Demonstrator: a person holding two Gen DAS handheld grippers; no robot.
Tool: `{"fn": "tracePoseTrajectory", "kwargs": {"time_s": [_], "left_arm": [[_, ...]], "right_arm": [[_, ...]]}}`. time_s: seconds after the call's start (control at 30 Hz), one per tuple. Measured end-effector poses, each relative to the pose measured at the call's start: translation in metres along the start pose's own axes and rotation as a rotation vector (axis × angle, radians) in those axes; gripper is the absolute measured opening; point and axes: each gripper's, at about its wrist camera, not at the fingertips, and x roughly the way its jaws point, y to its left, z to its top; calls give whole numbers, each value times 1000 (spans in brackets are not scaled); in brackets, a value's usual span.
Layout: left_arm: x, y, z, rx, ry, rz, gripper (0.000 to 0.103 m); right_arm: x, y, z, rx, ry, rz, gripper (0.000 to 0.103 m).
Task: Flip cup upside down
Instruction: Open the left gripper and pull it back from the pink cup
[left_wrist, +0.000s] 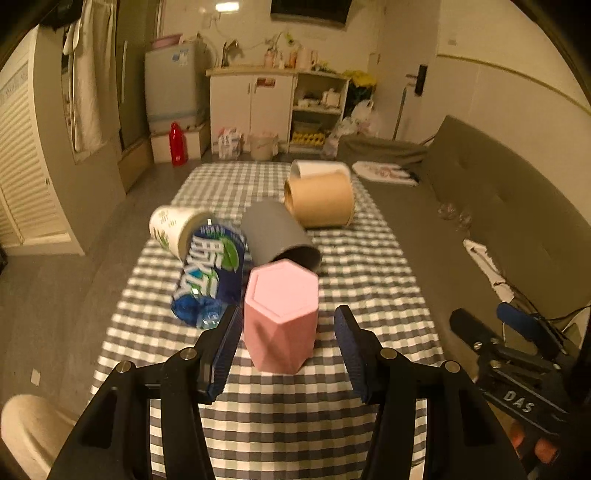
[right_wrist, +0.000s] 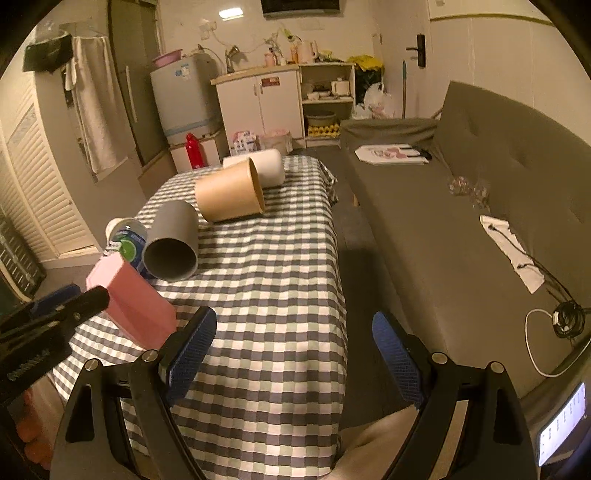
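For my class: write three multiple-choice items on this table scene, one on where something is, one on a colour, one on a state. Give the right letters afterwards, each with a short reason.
1. Where does the pink cup stand?
A. On the sofa
B. On the checked tablecloth, between the open fingers of the left gripper
C. On the floor

2. What colour is the cup lying just behind the pink cup?
A. Grey
B. Red
C. Green

3. What state is the right gripper in?
A. Shut on the pink cup
B. Shut on a bottle
C. Open, holding nothing

Answers:
1 B: the left wrist view shows it on the cloth with a finger on each side.
2 A: the grey cup lies on its side, its open mouth facing the cameras.
3 C: its fingers stand wide apart over bare cloth.
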Motion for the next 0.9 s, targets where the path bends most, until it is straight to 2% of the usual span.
{"fn": "tracePoseTrajectory", "kwargs": {"time_s": [0.2, 0.33, 0.43, 0.5, 0.67, 0.73, 0.9], "left_arm": [[-34, 14, 5, 10, -102, 3, 54], [-46, 28, -1, 7, -143, 18, 55], [-46, 41, -12, -12, -145, 27, 65], [-43, 51, -21, -22, -144, 39, 67], [-38, 67, -37, -38, -151, 68, 82], [-35, 70, -40, -44, -143, 89, 89], [-35, 77, -41, -61, -156, 106, 93]], "right_arm": [[-23, 14, -1, -33, -63, 18, 87], [-37, 27, -4, -50, -83, 65, 87], [-42, 38, -9, -71, -92, 85, 87], [-41, 45, -12, -79, -90, 93, 87], [-31, 56, -16, -90, -75, 83, 88], [-28, 59, -17, -95, -81, 71, 93], [-23, 64, -16, -107, -95, 49, 103]]}}
